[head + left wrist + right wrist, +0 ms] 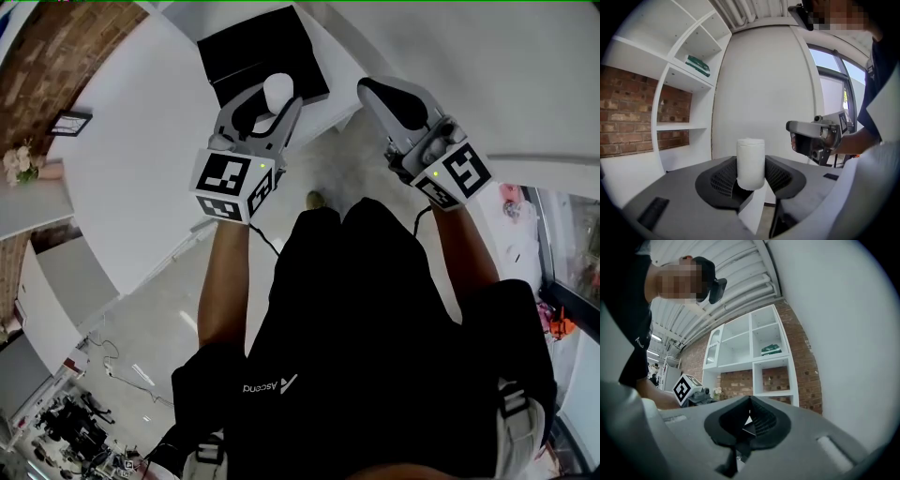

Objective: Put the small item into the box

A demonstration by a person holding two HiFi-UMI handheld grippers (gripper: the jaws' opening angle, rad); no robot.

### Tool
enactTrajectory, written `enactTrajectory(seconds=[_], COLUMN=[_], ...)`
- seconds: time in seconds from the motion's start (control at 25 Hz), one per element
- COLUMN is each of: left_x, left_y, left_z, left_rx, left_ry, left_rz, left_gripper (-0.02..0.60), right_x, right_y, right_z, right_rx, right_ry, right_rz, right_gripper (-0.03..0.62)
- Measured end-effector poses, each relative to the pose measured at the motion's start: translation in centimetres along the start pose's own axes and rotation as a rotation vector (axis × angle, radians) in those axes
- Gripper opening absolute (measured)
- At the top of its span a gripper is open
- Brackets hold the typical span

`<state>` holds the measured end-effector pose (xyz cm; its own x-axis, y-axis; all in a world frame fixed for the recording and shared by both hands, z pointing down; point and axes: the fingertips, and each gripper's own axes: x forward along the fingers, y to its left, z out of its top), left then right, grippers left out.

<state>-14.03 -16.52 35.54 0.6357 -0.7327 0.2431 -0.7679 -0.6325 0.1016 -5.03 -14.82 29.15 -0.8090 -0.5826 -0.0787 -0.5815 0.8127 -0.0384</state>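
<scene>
1. A person is standing and looking down at two hand-held grippers, with a white table point(141, 150) ahead on the left.
2. The left gripper point(271, 102) is clenching the item point(750, 161), a small white cylinder. It is standing upright between the jaws, with its top poking above them.
3. The right gripper point(386, 97) is hanging just to the right, jaws pressed together and gripping nothing.
4. A black box point(258, 47) is sitting on the table's far right corner, close to the edge. From above, the item is showing against the box's near edge. How high it is above the box cannot be told.
5. The task is looking close to the drop, with the item not yet inside.
6. Risk: the jaws are gripping only the lower part of the item, so a quick tilt could be making it slip or topple out.
7. Risk: letting go too early would be sending it onto the table or the floor beside it, since the box is lying near the edge.
8. Risk: lowering carelessly could be nudging the box off the corner.
</scene>
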Motion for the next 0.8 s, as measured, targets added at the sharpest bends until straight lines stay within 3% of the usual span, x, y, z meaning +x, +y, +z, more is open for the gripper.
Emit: enactTrajectory(seconds=[0.8], left_x=[10.3], left_y=[4.4], left_z=[-8.4], left_rx=[-0.057], left_ry=[0.513], left_rz=[-0.020], left_gripper=[0.172], right_x=[3.3], right_y=[-6.8], right_z=[-2.2], right_rx=[0.016], right_ry=[0.019], right_rz=[0.089], right_gripper=[0.002])
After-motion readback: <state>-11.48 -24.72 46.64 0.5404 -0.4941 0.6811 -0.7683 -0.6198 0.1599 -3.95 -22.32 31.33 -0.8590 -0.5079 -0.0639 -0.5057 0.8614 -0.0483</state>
